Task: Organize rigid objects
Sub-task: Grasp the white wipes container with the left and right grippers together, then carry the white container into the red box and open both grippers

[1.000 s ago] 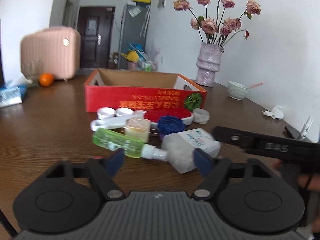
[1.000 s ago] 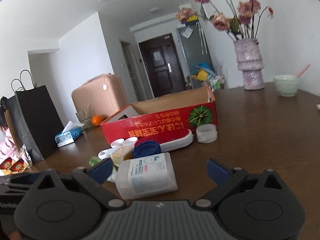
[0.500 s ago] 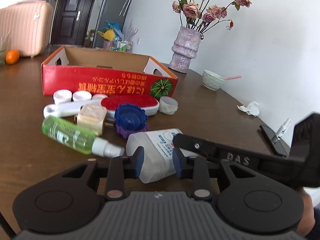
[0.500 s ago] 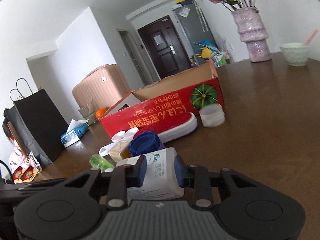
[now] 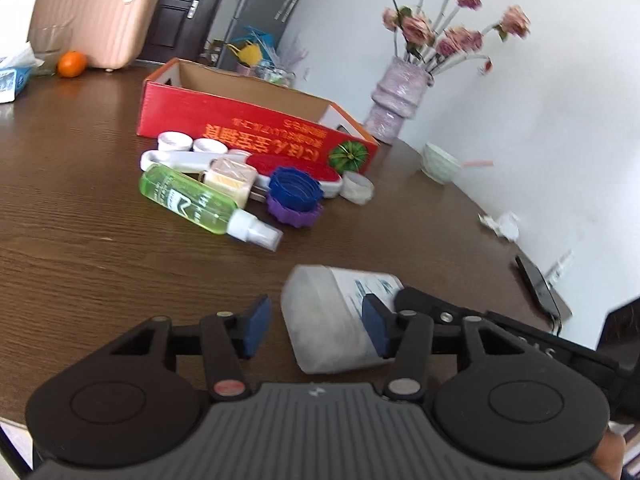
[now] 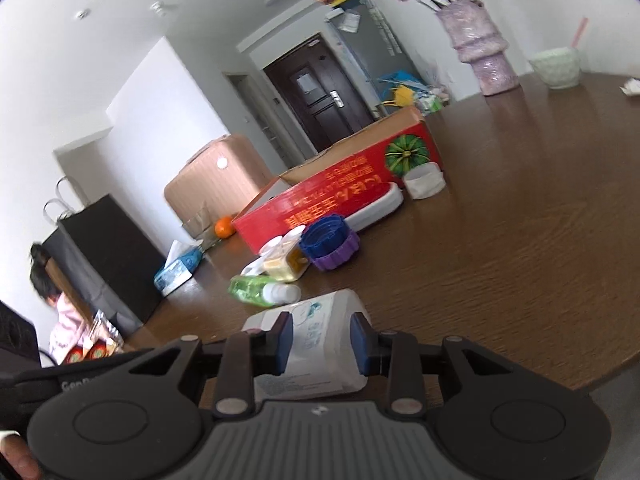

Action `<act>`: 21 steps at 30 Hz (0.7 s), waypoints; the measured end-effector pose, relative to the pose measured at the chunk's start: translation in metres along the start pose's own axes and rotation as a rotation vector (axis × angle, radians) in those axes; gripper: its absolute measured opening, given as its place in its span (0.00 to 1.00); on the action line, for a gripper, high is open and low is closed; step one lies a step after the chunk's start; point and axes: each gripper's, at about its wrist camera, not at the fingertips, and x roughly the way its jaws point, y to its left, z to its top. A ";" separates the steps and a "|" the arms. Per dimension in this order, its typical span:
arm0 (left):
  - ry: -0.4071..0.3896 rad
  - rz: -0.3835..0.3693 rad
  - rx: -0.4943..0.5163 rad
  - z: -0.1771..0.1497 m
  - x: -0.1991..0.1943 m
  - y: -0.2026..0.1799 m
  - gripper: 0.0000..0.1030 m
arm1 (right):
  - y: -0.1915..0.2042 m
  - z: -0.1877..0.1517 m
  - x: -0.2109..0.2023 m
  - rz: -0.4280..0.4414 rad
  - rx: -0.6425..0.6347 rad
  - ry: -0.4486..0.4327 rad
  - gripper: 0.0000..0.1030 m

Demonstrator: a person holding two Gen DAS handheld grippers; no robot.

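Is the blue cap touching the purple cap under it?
Touching. The left wrist view shows the blue cap sitting directly on the purple cap, no gap between.

Both cameras sit low just behind their jaws, tilted down across the desk (image 5: 80,240). The left view faces the box (image 5: 248,120) and vase (image 5: 396,96) from close by; the right view, rolled, looks toward the door (image 6: 320,92). Both share the white bottle (image 5: 332,320), box and vase.

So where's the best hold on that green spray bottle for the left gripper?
Grip the green spray bottle across the middle of its straight body, coming from above with the left gripper. It lies flat on the table, white nozzle toward us; the nozzle end is narrower and looks slippery.
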 end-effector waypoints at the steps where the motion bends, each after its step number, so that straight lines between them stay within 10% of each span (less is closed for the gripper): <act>1: -0.003 -0.004 -0.009 0.001 0.002 0.003 0.50 | -0.002 0.001 0.000 -0.018 0.007 -0.006 0.37; 9: 0.025 -0.033 -0.078 0.001 0.010 0.015 0.57 | -0.020 0.003 0.000 -0.013 0.103 -0.005 0.38; 21: -0.032 -0.117 -0.108 -0.005 -0.015 0.017 0.21 | -0.006 0.000 0.001 0.057 0.115 0.019 0.18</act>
